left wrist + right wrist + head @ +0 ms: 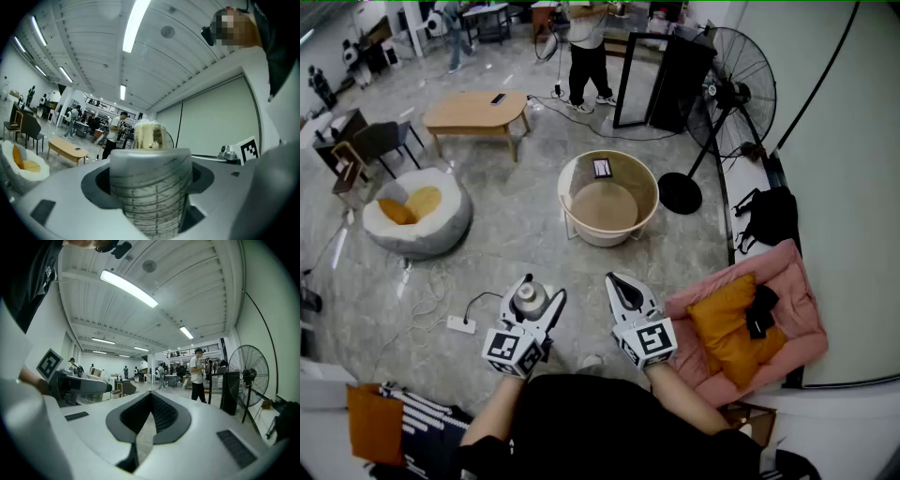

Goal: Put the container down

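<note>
A clear, ribbed container point(528, 298) with a grey lid stands upright between the jaws of my left gripper point(532, 292), which is shut on it, held above the floor in front of me. In the left gripper view the container point(150, 187) fills the gap between the jaws, with printed scale lines on its wall, and the left gripper point(150, 176) clasps it on both sides. My right gripper point(621, 287) hovers beside it to the right, shut and with nothing in it. In the right gripper view the right gripper point(151, 397) shows its dark pads meeting at the tips.
A round beige tub point(569, 187) stands on the floor ahead. A pedestal fan point(727, 94) is at the right, with a pink cushion point(787, 281) and an orange pillow point(727, 323) below it. A bean bag point(417, 211), a wooden table point(478, 112), a power strip point(461, 324) and a standing person point(586, 56) are also around.
</note>
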Available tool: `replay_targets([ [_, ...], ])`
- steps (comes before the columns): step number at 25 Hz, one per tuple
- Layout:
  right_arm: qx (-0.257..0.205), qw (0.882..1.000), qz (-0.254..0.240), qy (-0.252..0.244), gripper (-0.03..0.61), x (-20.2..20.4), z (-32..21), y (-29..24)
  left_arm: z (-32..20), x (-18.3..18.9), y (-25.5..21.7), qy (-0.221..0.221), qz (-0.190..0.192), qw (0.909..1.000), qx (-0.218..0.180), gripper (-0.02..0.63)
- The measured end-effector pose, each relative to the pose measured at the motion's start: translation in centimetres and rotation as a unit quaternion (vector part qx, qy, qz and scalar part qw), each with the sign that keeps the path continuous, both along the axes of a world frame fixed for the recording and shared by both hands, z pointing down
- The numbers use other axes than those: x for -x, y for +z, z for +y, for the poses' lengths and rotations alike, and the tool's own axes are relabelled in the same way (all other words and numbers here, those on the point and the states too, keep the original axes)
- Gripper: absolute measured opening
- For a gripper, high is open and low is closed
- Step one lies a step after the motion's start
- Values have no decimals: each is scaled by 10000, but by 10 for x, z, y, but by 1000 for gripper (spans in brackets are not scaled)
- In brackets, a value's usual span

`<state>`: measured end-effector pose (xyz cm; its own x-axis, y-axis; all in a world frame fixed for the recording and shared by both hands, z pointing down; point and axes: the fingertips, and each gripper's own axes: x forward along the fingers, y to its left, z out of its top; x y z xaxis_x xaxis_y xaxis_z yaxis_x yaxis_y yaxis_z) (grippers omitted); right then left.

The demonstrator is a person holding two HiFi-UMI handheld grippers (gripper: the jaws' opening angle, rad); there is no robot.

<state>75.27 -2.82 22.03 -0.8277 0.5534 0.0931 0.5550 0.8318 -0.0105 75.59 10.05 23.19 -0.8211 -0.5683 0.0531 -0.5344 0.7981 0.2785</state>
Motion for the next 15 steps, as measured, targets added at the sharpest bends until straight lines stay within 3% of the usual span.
replay_targets([
  [4,134,9998,-111,-23,21,8,-5,0,-3,14,1,-92,6,10000,17,353],
  [7,441,9984,-107,-324,21,12,-6,5,-1,26,8,-164,47,9998,110,353],
  [13,253,9968,60,-761,21,53,7,31,27,73,17,-512,122,9986,73,353],
  [15,200,9966,84,-794,21,74,16,35,39,94,16,-638,193,9977,-118,353],
])
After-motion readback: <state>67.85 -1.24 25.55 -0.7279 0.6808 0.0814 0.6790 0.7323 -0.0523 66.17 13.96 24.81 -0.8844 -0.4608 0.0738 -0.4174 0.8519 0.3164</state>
